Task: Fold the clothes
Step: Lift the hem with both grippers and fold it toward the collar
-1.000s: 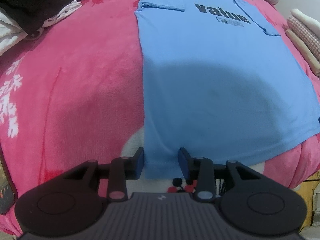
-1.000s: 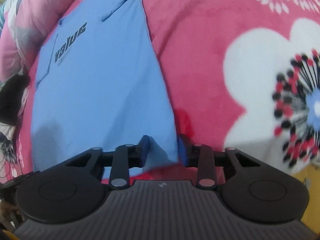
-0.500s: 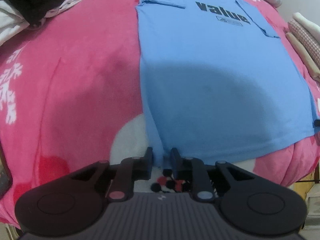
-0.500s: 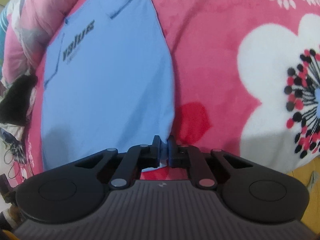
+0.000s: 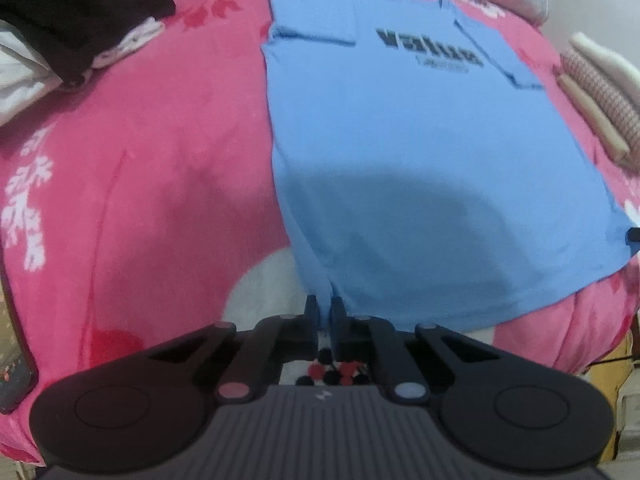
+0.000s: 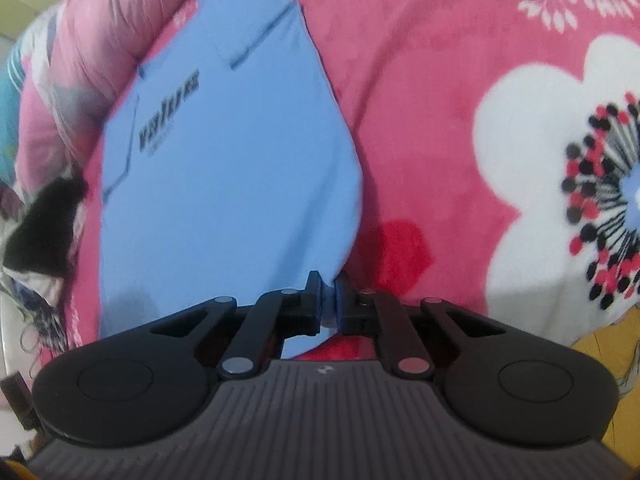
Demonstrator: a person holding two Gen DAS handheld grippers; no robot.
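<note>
A light blue T-shirt point(image 5: 420, 160) with black lettering lies flat on a pink floral blanket point(image 5: 140, 160), sleeves folded in, collar far away. My left gripper point(image 5: 325, 306) is at the shirt's near left hem corner; its jaws are closing, and the pads pinch a bunched ridge of blue fabric. In the right wrist view the same T-shirt point(image 6: 224, 184) stretches away to the left. My right gripper point(image 6: 329, 284) is shut on its near right hem corner, which is drawn up a little off the blanket point(image 6: 440, 140).
A black garment on white clothes point(image 5: 72, 12) sits at the far left. Folded cloths point(image 5: 600, 92) are stacked at the right edge. A pink quilt point(image 6: 80, 60) borders the bed's far side. The blanket's near edge drops off just behind both grippers.
Both grippers went from open around the hem corners to shut on them. The fabric now bunches between the pads, and the right corner has risen slightly.
</note>
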